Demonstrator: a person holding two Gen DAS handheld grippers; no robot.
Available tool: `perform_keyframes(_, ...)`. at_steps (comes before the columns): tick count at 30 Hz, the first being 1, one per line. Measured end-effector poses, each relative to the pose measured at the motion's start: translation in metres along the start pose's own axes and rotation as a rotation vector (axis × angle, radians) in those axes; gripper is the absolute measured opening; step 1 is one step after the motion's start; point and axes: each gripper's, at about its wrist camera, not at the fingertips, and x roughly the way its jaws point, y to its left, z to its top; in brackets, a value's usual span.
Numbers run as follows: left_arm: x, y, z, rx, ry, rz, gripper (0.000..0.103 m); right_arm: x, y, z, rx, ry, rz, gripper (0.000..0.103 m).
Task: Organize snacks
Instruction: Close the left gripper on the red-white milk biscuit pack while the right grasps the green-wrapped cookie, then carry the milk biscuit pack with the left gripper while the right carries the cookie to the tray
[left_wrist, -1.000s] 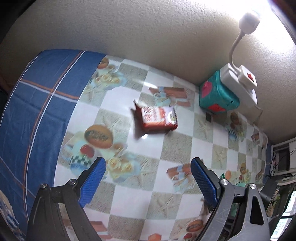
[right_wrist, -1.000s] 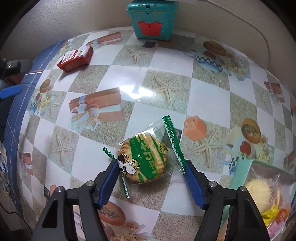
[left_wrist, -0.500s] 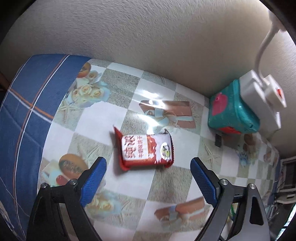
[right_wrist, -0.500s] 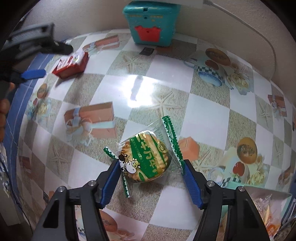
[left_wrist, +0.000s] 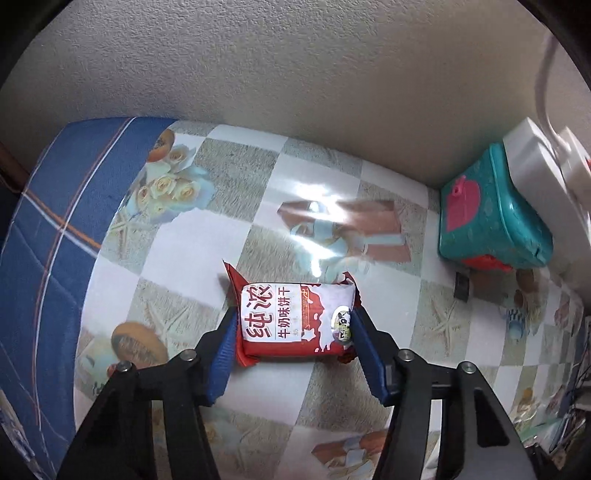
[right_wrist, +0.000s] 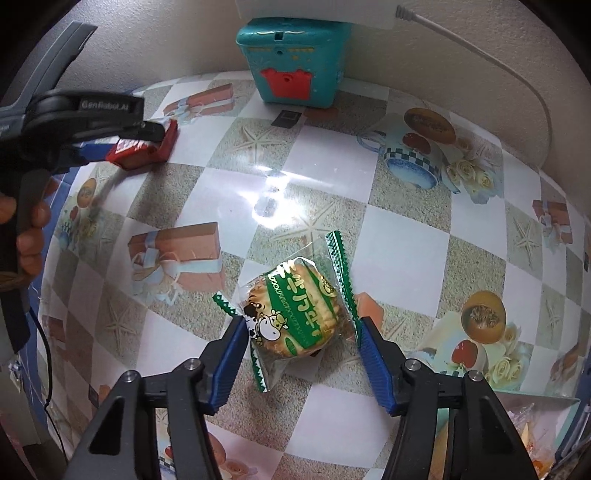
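Note:
A red and white biscuit packet lies on the patterned tablecloth. My left gripper has its blue pads at both ends of the packet, touching it, shut on it. The packet also shows in the right wrist view under the left gripper. A round biscuit in a clear wrapper with green edges lies between the fingers of my right gripper. The right jaws stand open around it, with gaps on both sides.
A teal toy box with red trim stands against the wall, with a white power strip beside it. A blue cloth covers the table's left end. A container of snacks sits at the lower right.
My left gripper has moved forward over the red packet and closed its jaws on it. My right gripper has shifted slightly, staying open around the round biscuit.

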Motion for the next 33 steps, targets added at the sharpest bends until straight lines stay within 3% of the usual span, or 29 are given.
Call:
perform_keyframes(6, -0.015, 0.004, -0.041, -0.03, 0.039, -0.034, 0.06, -0.008, -0.002, -0.02, 0.006, 0.009, 0.02, 0.063)
perform_keyframes(10, -0.034, 0.014, -0.075, -0.083, 0.016, -0.062, 0.06, -0.02, -0.002, -0.032, 0.02, 0.002, 0.036, 0.063)
perform_keyframes(15, -0.064, 0.028, -0.145, -0.192, -0.03, -0.11, 0.06, -0.046, 0.006, -0.061, 0.02, -0.045, 0.038, 0.063)
perform_keyframes(21, -0.098, 0.016, -0.218, -0.211, -0.054, -0.124, 0.06, -0.083, 0.012, -0.096, 0.058, -0.116, 0.04, 0.063)
perform_keyframes(27, -0.156, 0.003, -0.246, -0.198, -0.141, -0.164, 0.06, -0.122, 0.01, -0.135, 0.118, -0.231, 0.026, 0.063)
perform_keyframes(33, -0.18, -0.025, -0.263, -0.151, -0.199, -0.199, 0.061, -0.151, -0.002, -0.177, 0.227, -0.322, 0.047, 0.063)
